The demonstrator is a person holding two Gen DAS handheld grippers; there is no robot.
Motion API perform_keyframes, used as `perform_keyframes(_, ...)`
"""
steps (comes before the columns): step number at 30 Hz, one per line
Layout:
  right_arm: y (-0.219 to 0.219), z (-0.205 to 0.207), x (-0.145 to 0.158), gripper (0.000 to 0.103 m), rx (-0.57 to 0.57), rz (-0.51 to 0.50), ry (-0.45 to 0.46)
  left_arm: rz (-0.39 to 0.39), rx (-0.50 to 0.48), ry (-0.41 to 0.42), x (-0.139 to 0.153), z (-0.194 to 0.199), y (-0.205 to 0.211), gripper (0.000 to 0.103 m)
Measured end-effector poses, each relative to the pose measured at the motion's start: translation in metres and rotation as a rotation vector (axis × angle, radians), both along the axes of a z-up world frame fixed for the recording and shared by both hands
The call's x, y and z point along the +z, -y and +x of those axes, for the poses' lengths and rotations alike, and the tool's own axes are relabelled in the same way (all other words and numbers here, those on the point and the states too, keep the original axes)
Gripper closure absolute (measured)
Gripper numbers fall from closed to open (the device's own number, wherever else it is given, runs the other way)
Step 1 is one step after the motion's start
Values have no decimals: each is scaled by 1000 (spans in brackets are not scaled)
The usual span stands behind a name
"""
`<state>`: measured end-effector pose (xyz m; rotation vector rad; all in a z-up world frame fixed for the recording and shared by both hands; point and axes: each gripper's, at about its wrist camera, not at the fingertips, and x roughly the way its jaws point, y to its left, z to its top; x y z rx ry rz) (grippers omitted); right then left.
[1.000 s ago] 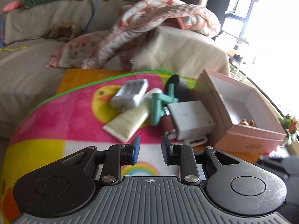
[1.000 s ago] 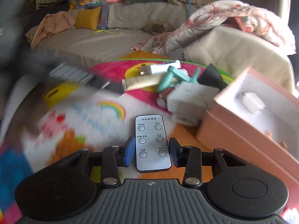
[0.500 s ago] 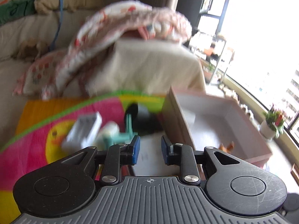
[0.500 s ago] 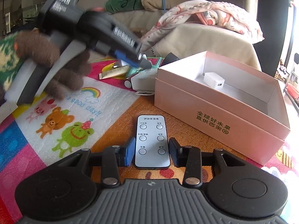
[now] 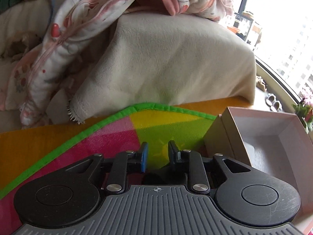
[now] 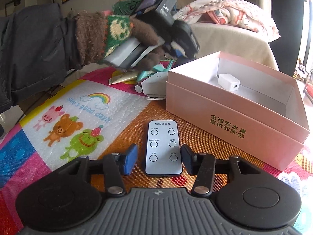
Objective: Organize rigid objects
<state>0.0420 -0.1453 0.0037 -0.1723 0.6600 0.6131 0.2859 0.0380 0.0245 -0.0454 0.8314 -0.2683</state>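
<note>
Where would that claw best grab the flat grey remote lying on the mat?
Across its two long edges, near the lower end. The remote lies flat, lengthwise between the right claw fingers, which have just been opening and don't touch it. Probably come straight forward and down, since it is thin.

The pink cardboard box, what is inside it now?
In the pink cardboard box, one small white charger cube lies on the white floor near the far wall. The near wall hides the floor just behind it, so anything lying there cannot be seen.
</note>
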Motion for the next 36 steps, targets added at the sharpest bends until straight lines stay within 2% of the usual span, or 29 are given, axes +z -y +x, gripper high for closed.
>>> perform_keyframes(3,1,1,0,48,8,10,-8,-10,-30,-2,-1,-32,-12,81)
perform_keyframes(5,1,1,0,48,11,12,-9,-40,-25,-8,-4,-57,-21,87)
perform_keyframes(9,0,1,0,48,10,9,-9,-59,-17,23,-7,-113,-29,90)
perform_keyframes(12,0,-1,1,48,-11,-16,-1,-133,-23,2,-15,-150,-33,90)
perform_keyframes(14,1,-3,1,48,-26,-42,8,-157,-25,24,-17,-174,-34,90)
perform_keyframes(17,9,-9,2,48,-61,-64,15,-210,-51,5,-18,-203,-32,90)
perform_keyframes(21,22,-19,3,48,-100,-55,-4,-187,-71,19,-12,-233,-25,87)
perform_keyframes(24,26,-26,4,48,-123,-61,2,-128,-42,129,4,-249,-25,87)
perform_keyframes(26,26,-28,3,48,-134,-59,3,-101,-5,206,17,-245,-27,87)
perform_keyframes(27,26,-28,3,47,-138,-58,5,-112,23,220,21,-239,-29,87)
perform_keyframes(29,25,-29,3,46,-149,-55,10,-177,86,244,30,-215,-36,87)
perform_keyframes(32,25,-29,2,43,-161,-57,15,-252,81,229,36,-163,-30,86)
perform_keyframes(33,25,-29,2,42,-166,-55,14,-237,81,210,34,-145,-25,84)
perform_keyframes(36,27,-29,2,41,-175,-48,10,-106,93,151,15,-103,-9,85)
